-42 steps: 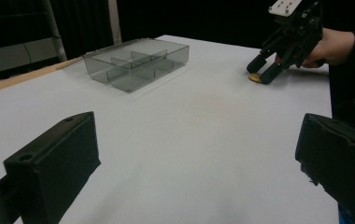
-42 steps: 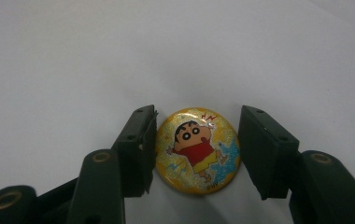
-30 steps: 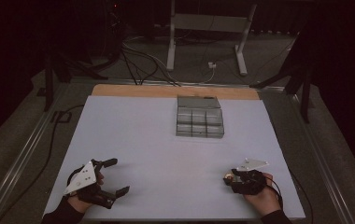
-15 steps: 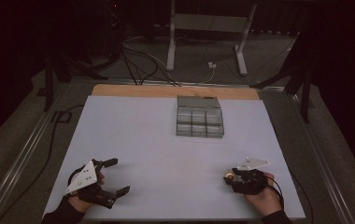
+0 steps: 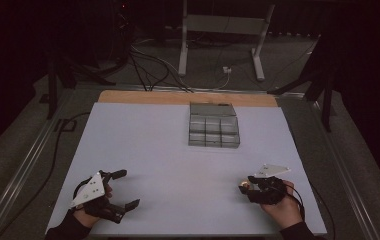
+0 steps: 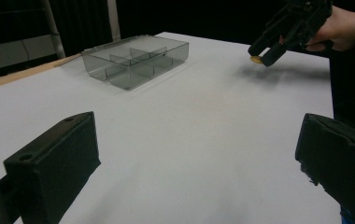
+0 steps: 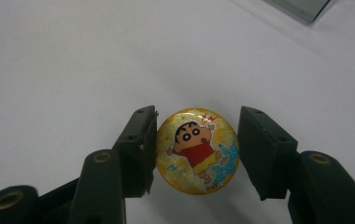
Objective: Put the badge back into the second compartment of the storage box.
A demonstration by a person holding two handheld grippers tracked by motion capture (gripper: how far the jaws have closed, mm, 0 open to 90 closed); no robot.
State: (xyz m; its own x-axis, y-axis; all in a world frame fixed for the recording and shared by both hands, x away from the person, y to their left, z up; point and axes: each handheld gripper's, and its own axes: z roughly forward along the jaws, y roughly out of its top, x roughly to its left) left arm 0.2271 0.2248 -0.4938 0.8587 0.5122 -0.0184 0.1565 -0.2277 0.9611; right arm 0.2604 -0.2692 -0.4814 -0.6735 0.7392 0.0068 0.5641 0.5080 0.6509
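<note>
A round yellow badge (image 7: 196, 151) with a cartoon child in a red shirt sits between the jaws of my right gripper (image 7: 197, 150), which is shut on its edges. In the high view my right gripper (image 5: 243, 186) hovers low over the white table (image 5: 168, 150) near the front right, with the badge (image 5: 246, 184) at its tip. The left gripper view shows the same right gripper (image 6: 268, 50) and the badge (image 6: 256, 59) from across the table. My left gripper (image 5: 129, 189) rests at the front left, open, with bare table between its jaws (image 6: 199, 149).
A clear plastic box (image 5: 213, 125) with several compartments stands at the back middle of the table, also seen in the left gripper view (image 6: 136, 58). A wooden strip (image 5: 178, 96) runs along the far edge. Cables and a metal stand lie on the floor beyond.
</note>
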